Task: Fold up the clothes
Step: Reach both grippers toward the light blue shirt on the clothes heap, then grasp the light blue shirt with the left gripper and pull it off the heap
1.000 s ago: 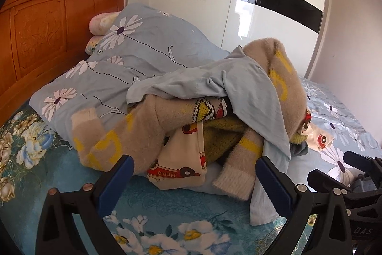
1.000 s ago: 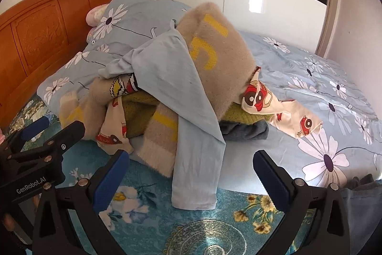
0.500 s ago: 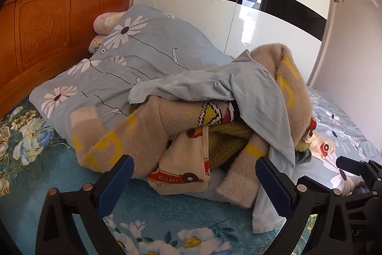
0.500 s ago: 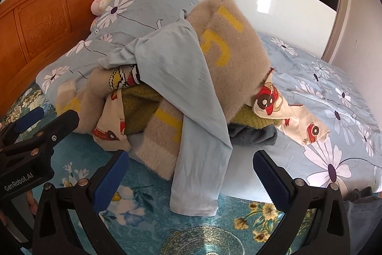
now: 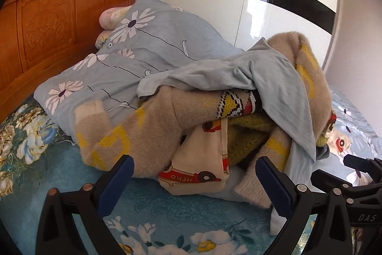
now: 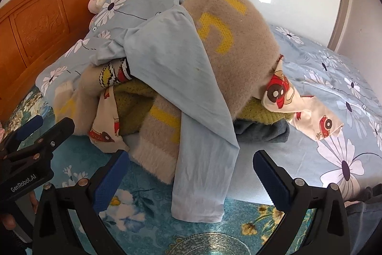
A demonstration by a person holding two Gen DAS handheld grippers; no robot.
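Clothes [image 6: 167, 78] lay heaped, unfolded, on bed [image 6: 310, 154]. Soft, limp, tangled; blue shirt [image 6: 203, 140] topmost, light, best taken at hanging hem. Left tongs [image 5: 193, 178], right tongs [image 6: 188, 171] spread, empty.

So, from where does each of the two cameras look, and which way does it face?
Left wrist: sits on the left gripper, low over the bed, facing the clothes pile's left flank and the headboard; its own open fingers show, the right gripper at the right edge.
Right wrist: sits on the right gripper, facing the pile's front with the light blue garment; its open fingers show, the left gripper at the left.
Shared: the beige sweater, pile, headboard.
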